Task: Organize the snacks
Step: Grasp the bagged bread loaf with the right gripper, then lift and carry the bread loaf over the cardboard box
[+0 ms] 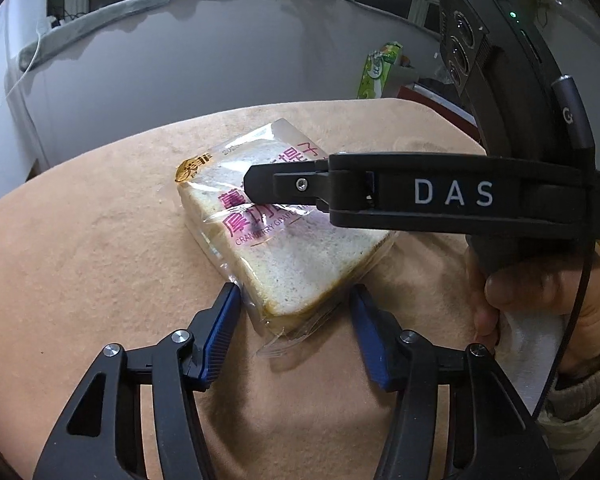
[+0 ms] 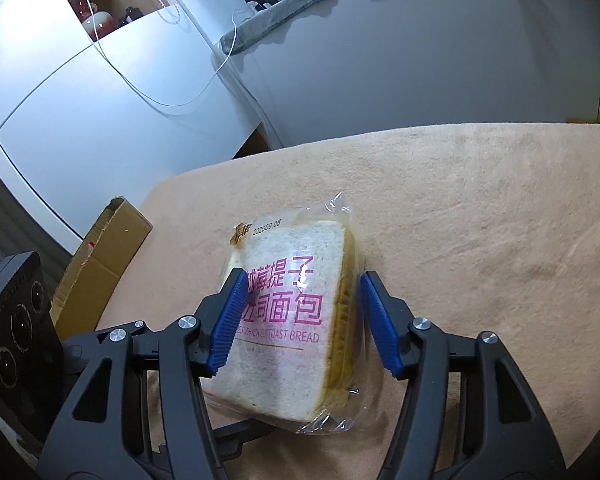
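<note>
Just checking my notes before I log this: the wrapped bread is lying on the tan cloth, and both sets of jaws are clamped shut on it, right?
Not quite. The bread does lie on the tan cloth, but neither gripper is clamped. The right wrist view shows the right gripper with jaws open either side of the bread; the left wrist view shows the left gripper open too.
</note>
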A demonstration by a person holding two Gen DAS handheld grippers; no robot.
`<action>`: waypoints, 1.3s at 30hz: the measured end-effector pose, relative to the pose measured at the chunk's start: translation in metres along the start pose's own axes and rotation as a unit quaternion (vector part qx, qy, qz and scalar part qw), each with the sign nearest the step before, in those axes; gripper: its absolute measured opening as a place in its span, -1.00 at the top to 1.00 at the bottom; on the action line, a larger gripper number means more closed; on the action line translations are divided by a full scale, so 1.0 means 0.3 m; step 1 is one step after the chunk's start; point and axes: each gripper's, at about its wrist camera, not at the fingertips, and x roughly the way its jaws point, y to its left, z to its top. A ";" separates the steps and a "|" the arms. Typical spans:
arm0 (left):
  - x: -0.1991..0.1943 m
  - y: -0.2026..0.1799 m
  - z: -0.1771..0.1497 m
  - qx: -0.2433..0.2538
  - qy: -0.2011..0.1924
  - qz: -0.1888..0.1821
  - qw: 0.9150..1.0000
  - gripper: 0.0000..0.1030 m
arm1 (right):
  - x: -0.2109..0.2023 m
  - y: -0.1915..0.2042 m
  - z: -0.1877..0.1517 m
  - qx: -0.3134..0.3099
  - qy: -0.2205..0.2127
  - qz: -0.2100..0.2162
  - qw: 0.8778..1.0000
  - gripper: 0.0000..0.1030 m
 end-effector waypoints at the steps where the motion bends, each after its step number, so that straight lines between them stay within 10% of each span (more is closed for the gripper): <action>1: -0.005 0.002 -0.002 -0.002 0.000 -0.002 1.000 -0.07 | 0.000 -0.002 -0.001 0.001 0.000 0.001 1.000 -0.18; 22: -0.101 -0.066 -0.026 0.035 -0.038 0.010 0.999 -0.02 | -0.080 0.084 -0.029 0.006 -0.020 -0.018 1.000 -0.17; 39: -0.550 0.037 -0.184 0.003 -0.132 0.052 0.990 -0.02 | -0.231 0.598 -0.045 -0.088 -0.059 0.005 0.994 -0.17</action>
